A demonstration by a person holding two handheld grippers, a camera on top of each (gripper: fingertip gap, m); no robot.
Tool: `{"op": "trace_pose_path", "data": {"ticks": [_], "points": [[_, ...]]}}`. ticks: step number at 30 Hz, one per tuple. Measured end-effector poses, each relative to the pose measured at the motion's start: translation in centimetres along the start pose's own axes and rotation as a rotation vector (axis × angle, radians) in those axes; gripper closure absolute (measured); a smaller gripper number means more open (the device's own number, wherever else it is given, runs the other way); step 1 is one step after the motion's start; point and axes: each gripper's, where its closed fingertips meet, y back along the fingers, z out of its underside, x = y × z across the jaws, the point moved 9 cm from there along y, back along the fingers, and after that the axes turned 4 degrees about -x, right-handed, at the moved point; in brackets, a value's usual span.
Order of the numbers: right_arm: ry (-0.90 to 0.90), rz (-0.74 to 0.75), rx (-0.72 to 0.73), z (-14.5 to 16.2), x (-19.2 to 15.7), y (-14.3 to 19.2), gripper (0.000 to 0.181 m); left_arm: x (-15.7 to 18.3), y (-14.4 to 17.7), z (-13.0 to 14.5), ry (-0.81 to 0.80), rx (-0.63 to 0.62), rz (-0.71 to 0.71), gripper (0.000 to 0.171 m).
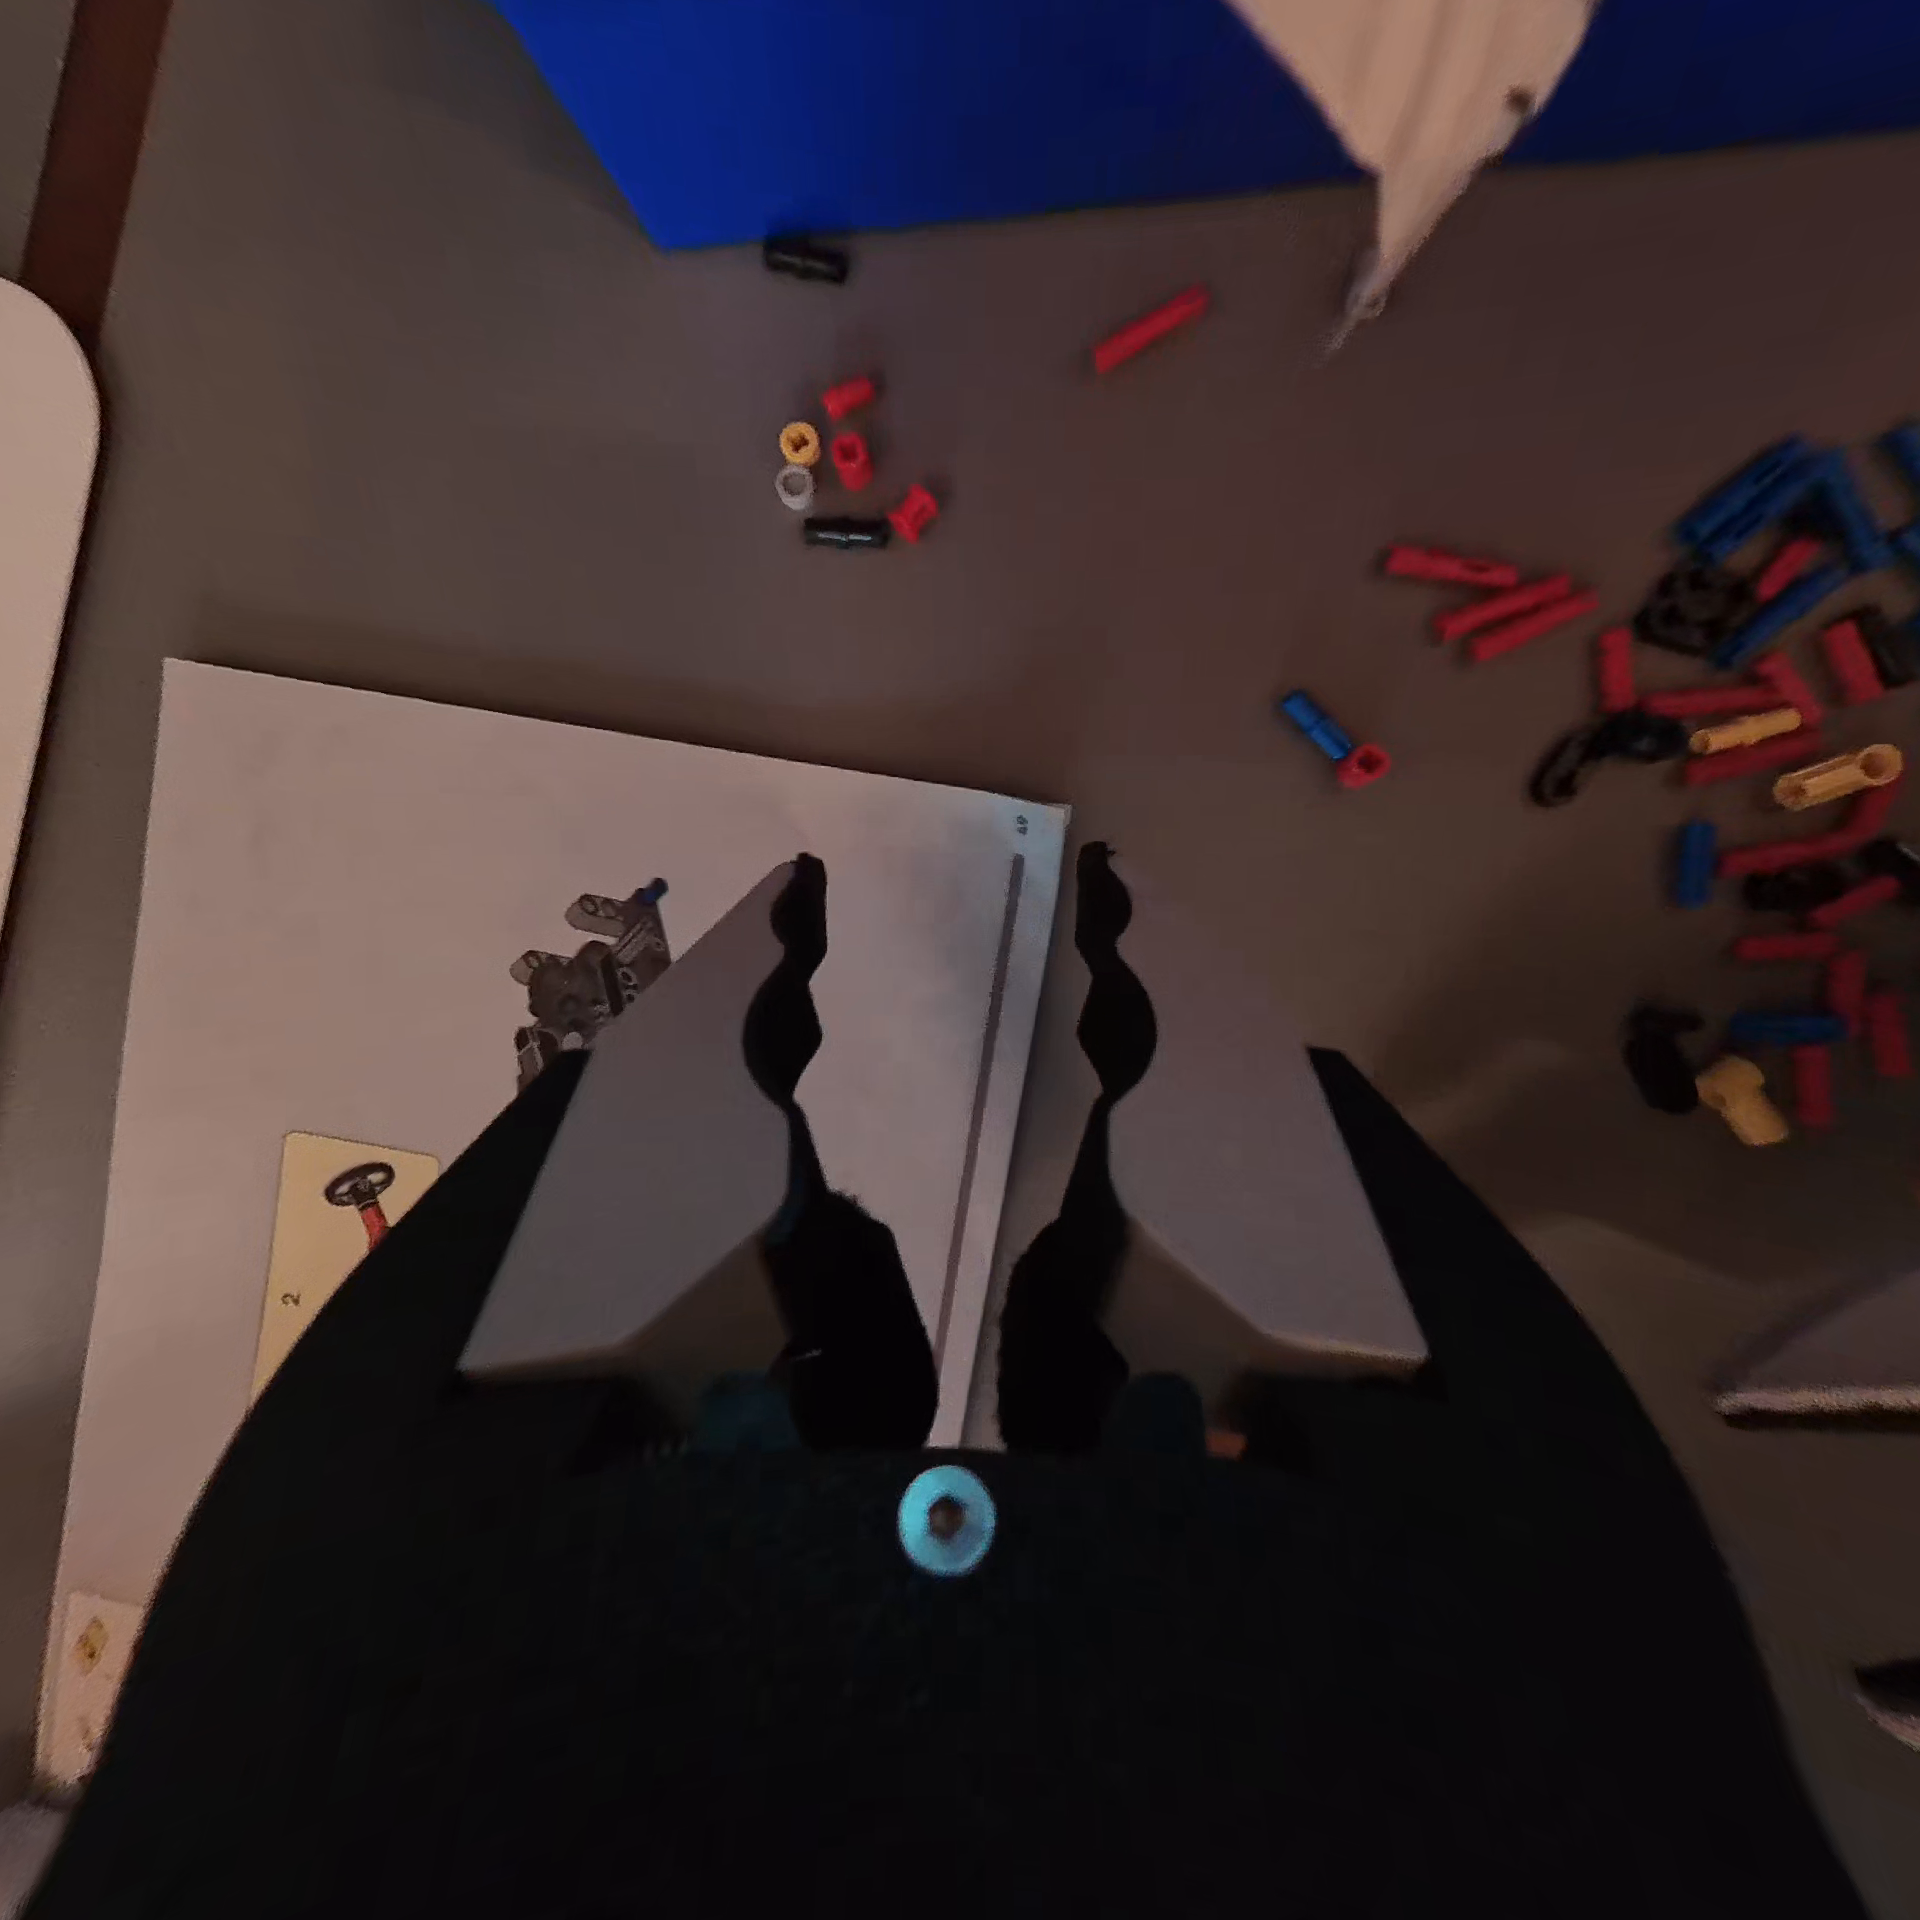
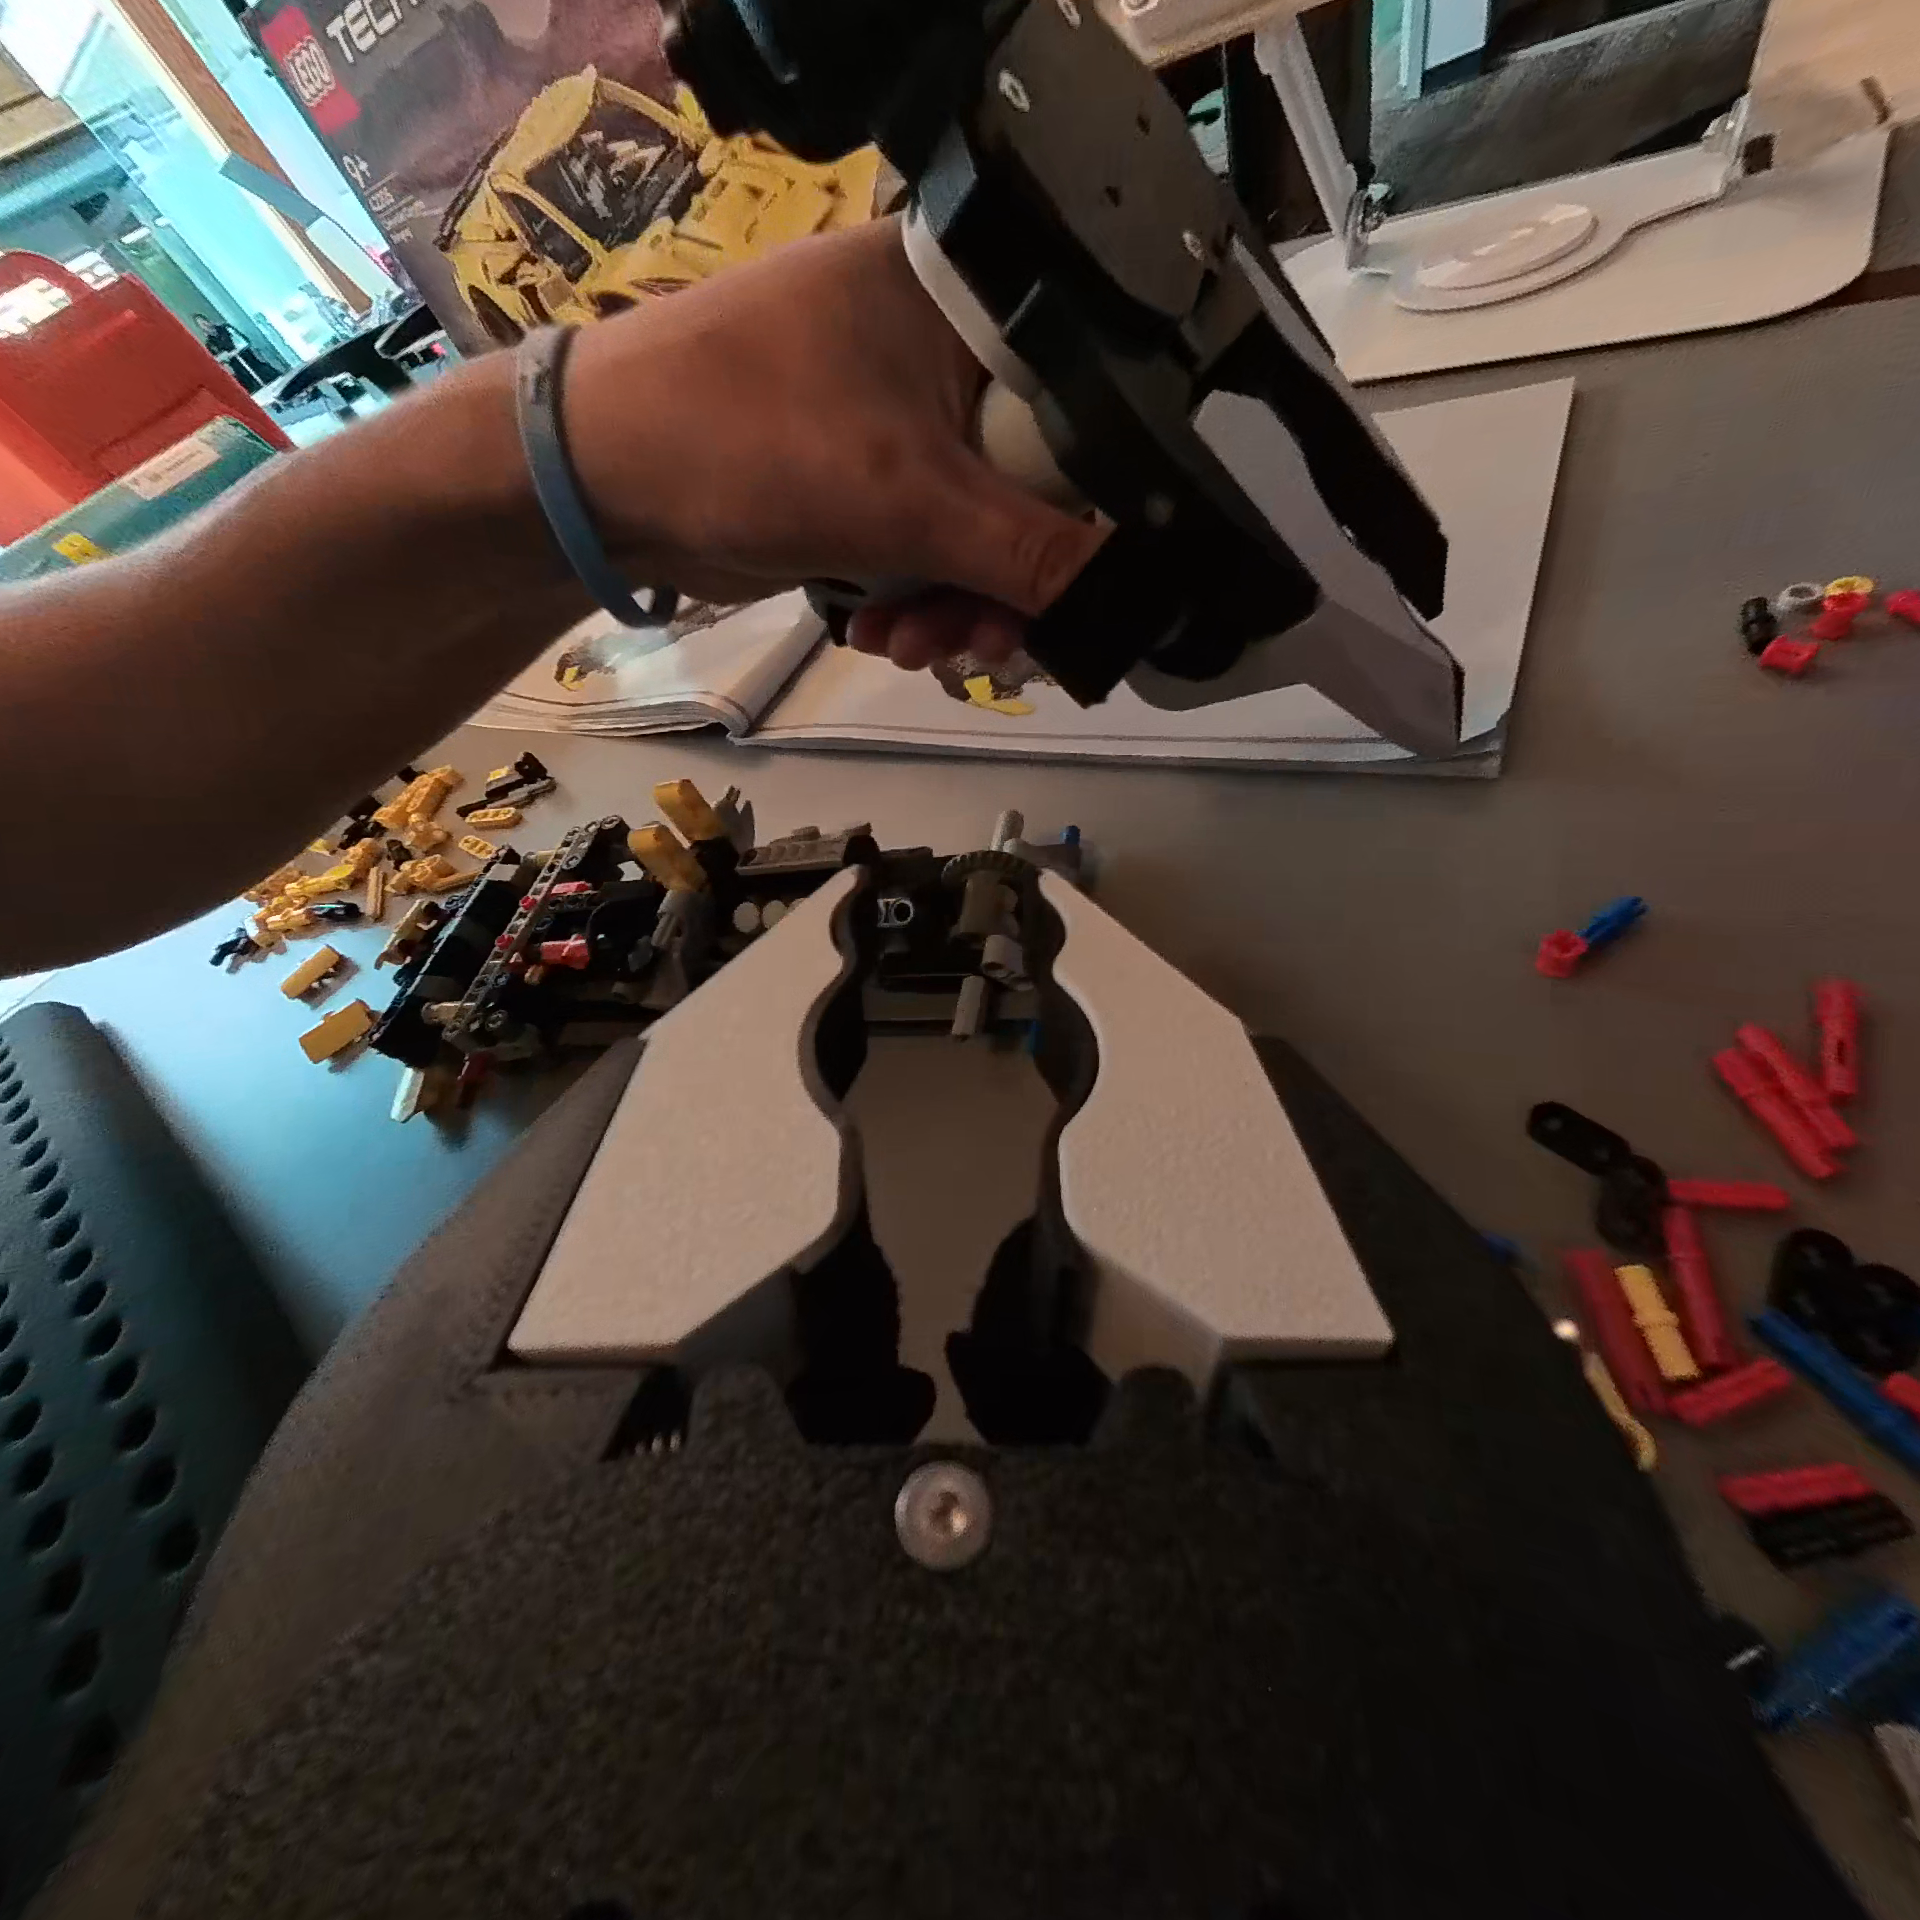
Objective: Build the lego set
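- Left wrist view: the left gripper (image 1: 951, 862) hangs over the right edge of the open instruction booklet (image 1: 582, 810), its jaws spread apart with nothing between them; the inner faces are black and wavy, the outer shells smooth grey.
- The booklet lies flat on the matte grey table (image 1: 416, 468), a printed page up.
- Beyond the tips sits a small cluster of bushes (image 1: 847, 468), short round pieces in red, yellow, grey and black. A lone red axle (image 1: 1150, 328) lies slanted farther off. At the right is a loose pile of parts (image 1: 1766, 769): red and blue beams, yellow pins, black connectors.
- Right wrist view: the right gripper (image 2: 951, 883) is also spread wide and empty, its tips just in front of the partly built chassis (image 2: 623, 935) without a clear touch.
- The chassis, black and grey with gears and studded beams, runs lengthwise left to right across the table.
- Yellow pieces (image 2: 395, 831) lie scattered left of it.
- Above, a hand (image 2: 790, 447) holds the left gripper, tips tilted down onto the booklet.
- The set's box (image 2: 540, 187) stands behind.
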Motion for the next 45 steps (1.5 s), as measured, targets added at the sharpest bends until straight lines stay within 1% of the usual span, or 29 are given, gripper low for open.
{"op": "trace_pose_path", "data": {"ticks": [7, 10, 13, 17, 20, 26, 31, 34, 37, 39, 45], "points": [[-0.008, -0.012, -0.009, 0.1, 0.0, -0.1, 0.155, -0.7, 0.2, 0.1, 0.004, 0.01, -0.049, 0.128], [-0.007, -0.015, -0.014, 0.1, 0.0, -0.2, 0.155, -0.7, 0.5, -0.1, 0.01, 0.024, -0.027, 0.13], [-0.003, -0.016, -0.019, 0.2, -0.1, -0.2, 0.155, -0.1, 0.2, -0.3, 0.01, 0.037, 0.022, 0.127], [0.0, -0.016, -0.026, 0.2, -0.1, -0.3, 0.155, -0.3, -0.5, -0.3, 0.0, 0.021, -0.018, 0.126], [-0.001, -0.02, -0.029, 0.3, -0.1, -0.3, 0.155, -0.5, -0.3, -0.3, 0.01, 0.026, -0.019, 0.126], [-0.003, -0.028, -0.033, 0.3, -0.2, -0.4, 0.155, -0.9, 0.2, 0.0, 0.014, 0.032, -0.039, 0.135], [0.0, -0.027, -0.035, 0.3, -0.2, -0.4, 0.155, -0.1, -0.6, 0.2, -0.021, 0.008, 0.014, 0.151], [-0.001, -0.027, -0.035, 0.4, -0.1, -0.4, 0.155, 0.3, -0.7, -0.1, -0.011, 0.021, 0.05, 0.154], [0.0, -0.028, -0.035, 0.4, -0.1, -0.4, 0.155, 0.7, -1.0, -0.3, -0.004, 0.008, 0.075, 0.16], [0.0, -0.03, -0.036, 0.4, -0.2, -0.4, 0.155, 0.9, -1.1, -0.3, -0.013, -0.002, 0.078, 0.167], [-0.001, -0.035, -0.036, 0.4, -0.2, -0.4, 0.155, 0.9, -0.8, -0.4, -0.021, -0.007, 0.039, 0.171]]}}
